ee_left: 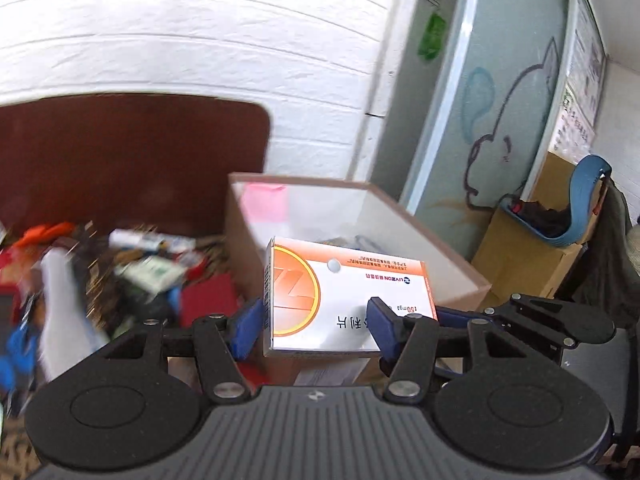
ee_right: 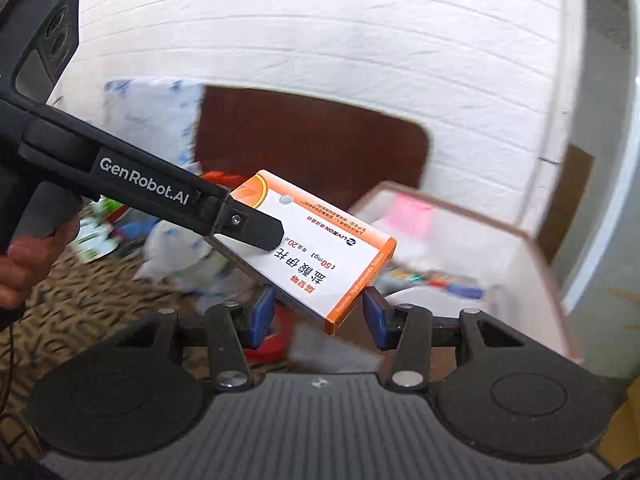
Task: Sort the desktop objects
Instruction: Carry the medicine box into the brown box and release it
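Clutter [ee_left: 120, 272] was left unsorted on the desk, blurred beyond naming. Medicine box [ee_left: 348, 296] was held clamped in the left gripper [ee_left: 316, 324] just before the cardboard bin [ee_left: 440, 248]. Right gripper [ee_right: 320, 316] was seen spread, gripping nothing. Bin contents were hardly made out.
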`<state>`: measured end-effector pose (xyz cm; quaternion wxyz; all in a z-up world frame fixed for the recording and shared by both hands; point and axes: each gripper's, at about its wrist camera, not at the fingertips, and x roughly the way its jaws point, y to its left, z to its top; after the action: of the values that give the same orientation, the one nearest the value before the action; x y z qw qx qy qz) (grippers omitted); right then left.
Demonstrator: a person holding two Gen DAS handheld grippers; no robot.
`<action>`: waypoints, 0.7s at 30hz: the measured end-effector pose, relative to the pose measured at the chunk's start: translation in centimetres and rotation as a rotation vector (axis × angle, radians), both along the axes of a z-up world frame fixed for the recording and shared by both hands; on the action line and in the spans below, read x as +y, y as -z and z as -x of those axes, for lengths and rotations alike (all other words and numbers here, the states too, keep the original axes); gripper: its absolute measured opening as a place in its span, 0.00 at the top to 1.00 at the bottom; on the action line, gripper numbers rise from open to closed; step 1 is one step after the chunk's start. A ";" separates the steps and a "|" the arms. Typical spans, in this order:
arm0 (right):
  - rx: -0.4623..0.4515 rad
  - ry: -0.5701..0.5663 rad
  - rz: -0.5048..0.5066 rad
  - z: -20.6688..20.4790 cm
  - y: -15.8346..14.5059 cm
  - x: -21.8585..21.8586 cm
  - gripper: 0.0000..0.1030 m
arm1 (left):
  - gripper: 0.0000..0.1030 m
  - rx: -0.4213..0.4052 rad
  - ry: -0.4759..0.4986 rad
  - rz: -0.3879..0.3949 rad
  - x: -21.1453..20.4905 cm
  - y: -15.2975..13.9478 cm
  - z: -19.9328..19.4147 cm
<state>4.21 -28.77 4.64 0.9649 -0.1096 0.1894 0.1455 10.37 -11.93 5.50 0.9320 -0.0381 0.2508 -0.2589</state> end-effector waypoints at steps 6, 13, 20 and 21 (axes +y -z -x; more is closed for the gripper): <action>0.048 0.070 -0.034 -5.1 -0.8 -4.2 0.54 | 0.42 0.057 0.048 0.008 -3.7 -0.2 -6.1; 0.146 0.086 0.020 -11.2 -0.2 -6.9 0.54 | 0.42 0.132 0.054 0.005 -6.8 1.4 -11.5; 0.234 0.118 0.057 -17.1 1.4 -8.1 0.54 | 0.42 0.189 0.013 0.007 -8.6 3.5 -17.0; 0.248 0.125 0.052 -18.0 1.6 -8.3 0.54 | 0.42 0.193 0.006 0.005 -8.9 3.7 -17.7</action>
<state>22.23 -37.06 3.00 0.9381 -0.1039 0.3174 0.0924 28.07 -20.81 1.82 0.9026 -0.0644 0.3388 -0.2576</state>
